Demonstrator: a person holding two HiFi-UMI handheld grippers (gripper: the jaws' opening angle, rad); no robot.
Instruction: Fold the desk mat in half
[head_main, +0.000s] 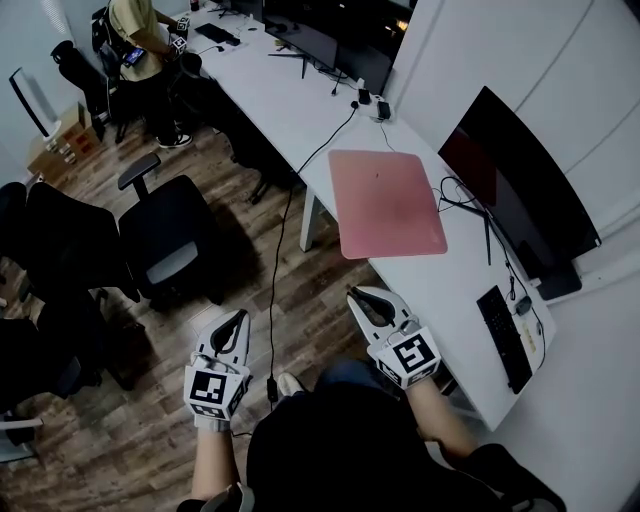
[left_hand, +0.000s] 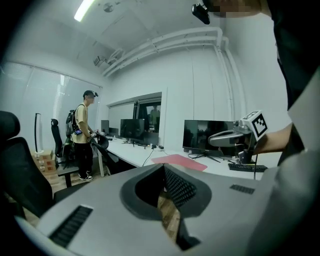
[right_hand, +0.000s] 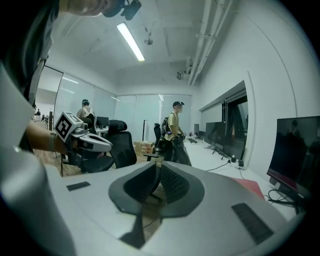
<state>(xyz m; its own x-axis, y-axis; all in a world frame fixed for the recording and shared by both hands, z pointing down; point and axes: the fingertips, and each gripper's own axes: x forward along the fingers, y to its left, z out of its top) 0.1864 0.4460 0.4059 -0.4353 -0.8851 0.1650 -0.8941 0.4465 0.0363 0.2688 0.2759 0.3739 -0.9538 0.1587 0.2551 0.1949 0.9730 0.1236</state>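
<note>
Plainly empty: left gripper (head_main: 239, 317), right gripper (head_main: 357, 294), fingers (right_hand: 175, 186) together.

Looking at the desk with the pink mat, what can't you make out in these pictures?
Mat: underside hidden, head view; right gripper view shows only a corner past the right claw.
Keyboard: keys too small, head view.
Person at the far desk: head cut off by the top edge, head view.

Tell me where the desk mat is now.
In the head view, the pink desk mat lies flat on the white desk, just left of the dark monitor.
</note>
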